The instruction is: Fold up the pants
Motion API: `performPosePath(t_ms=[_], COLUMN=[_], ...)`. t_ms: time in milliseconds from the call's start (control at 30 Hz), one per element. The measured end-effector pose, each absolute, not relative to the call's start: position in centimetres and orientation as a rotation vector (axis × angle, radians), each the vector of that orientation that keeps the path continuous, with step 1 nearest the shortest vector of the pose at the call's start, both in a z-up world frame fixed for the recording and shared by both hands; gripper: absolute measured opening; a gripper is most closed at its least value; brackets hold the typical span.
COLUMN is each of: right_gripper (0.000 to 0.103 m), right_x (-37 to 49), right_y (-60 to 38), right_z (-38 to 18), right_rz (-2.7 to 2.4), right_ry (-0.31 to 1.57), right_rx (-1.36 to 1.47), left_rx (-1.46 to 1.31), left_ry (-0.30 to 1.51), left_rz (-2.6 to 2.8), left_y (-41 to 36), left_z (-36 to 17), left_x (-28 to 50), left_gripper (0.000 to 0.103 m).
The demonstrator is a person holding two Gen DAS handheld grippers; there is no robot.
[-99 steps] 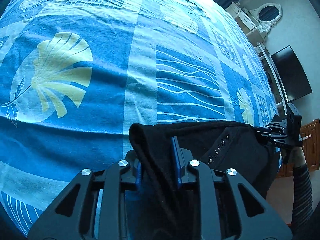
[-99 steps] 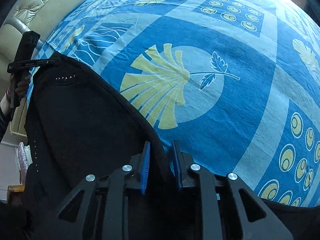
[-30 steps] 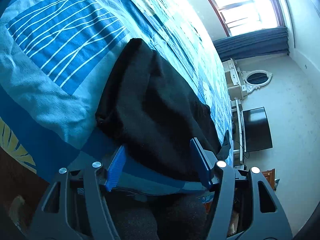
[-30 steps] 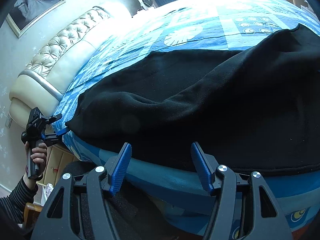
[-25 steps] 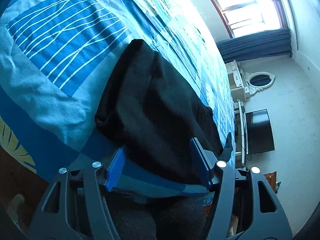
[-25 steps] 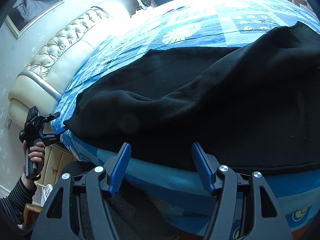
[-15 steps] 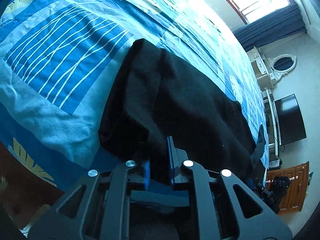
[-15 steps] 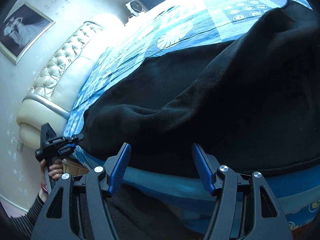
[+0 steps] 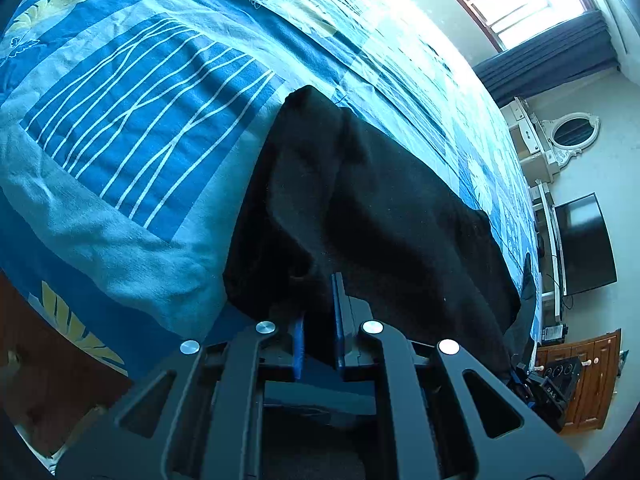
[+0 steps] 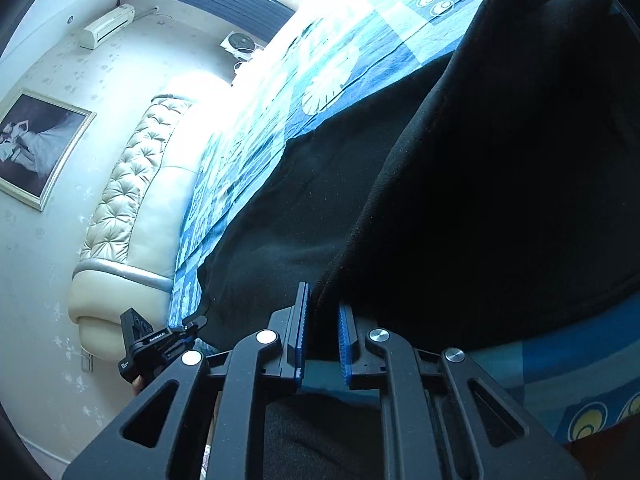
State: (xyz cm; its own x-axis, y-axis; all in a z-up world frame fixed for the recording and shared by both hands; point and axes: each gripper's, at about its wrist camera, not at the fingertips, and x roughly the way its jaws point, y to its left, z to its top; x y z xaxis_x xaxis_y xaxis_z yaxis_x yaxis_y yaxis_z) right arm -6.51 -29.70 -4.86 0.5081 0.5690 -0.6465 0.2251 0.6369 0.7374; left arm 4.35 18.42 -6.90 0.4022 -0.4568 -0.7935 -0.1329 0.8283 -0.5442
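Black pants [image 10: 460,184]: spread over the blue patterned bedspread [image 10: 344,64], near edge lifted into a ridge. Right gripper [image 10: 322,320]: blue pads closed on that near edge of the pants. Left gripper [image 10: 192,326]: left of the pants, at their far corner; jaw state unclear. Tufted cream headboard [image 10: 132,184]: left of the pants. Framed picture [image 10: 36,144]: on the wall, further left. Air conditioner [image 10: 106,26]: high on the wall.

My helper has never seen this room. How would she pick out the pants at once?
Find the bed with the blue patterned bedspread. Along its near edge lies the pants, a long folded garment. It is the only plain black thing on that bright blue cover, and both grippers clamp its near edge.
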Motion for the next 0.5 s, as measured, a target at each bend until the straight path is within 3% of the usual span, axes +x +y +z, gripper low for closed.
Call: performPosePath(t_ms=[200,333,500], right_gripper=[0.013,0.032,0.052], right_x=[-7.1,-7.2,-6.4], right_y=[-30.8,-32.0,-35.8], right_z=[-8.7,-7.2,-1.0], right_rz=[0.259,0.271,0.094], right_ry=[1.09,1.13,1.08], right_rx=[1.004,1.005,0.675], left_rx=[-0.602,-0.494,-0.376], left_ry=[1.166,1.143,1.093], left_rz=[-0.252,-0.285,-0.291], left_y=[18.8,18.0,17.2], left_z=[-8.2,-6.6,-4.3], left_x=[4.2,3.4,1.5], left_gripper=[0.011,0.014,0.044])
